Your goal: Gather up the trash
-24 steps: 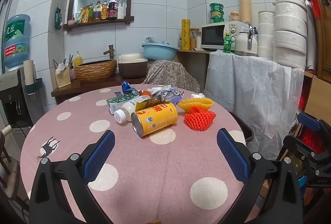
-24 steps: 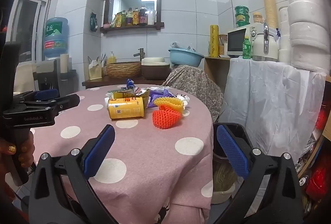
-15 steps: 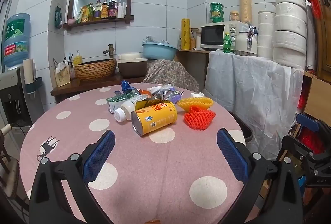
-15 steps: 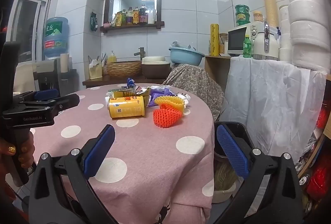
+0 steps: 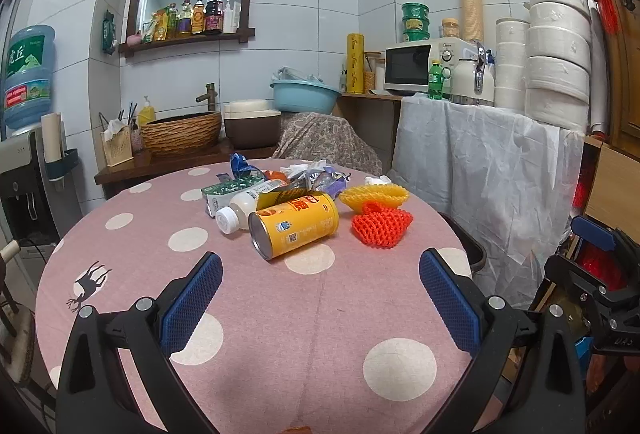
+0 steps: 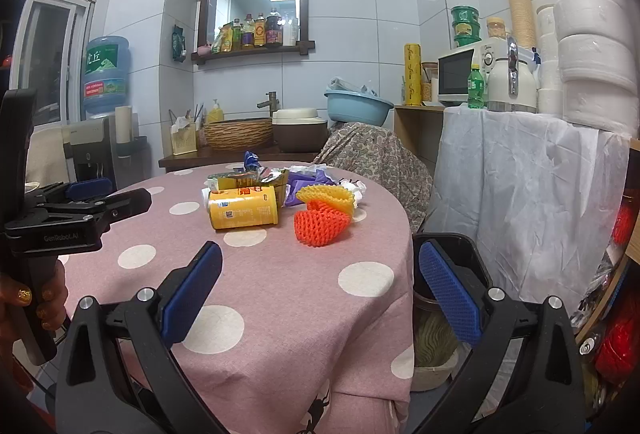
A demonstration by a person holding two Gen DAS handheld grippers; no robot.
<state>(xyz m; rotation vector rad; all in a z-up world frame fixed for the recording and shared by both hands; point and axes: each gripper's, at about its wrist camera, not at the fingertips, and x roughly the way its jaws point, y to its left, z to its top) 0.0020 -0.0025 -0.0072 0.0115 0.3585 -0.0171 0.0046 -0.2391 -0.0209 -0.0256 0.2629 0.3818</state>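
The round table (image 5: 256,318) in its pink dotted cloth carried the trash heap on its far side. Beside the table's right edge stood a dark bin (image 6: 476,266). At the heap's front lay a yellow can (image 5: 296,224) on its side, an orange foam net (image 5: 380,224) just right of it. Left gripper (image 5: 320,298) and right gripper (image 6: 320,294) hung released, nothing between their jaws, short of the heap

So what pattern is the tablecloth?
Pink tablecloth with white polka dots and a small deer print, clearest in the left wrist view.
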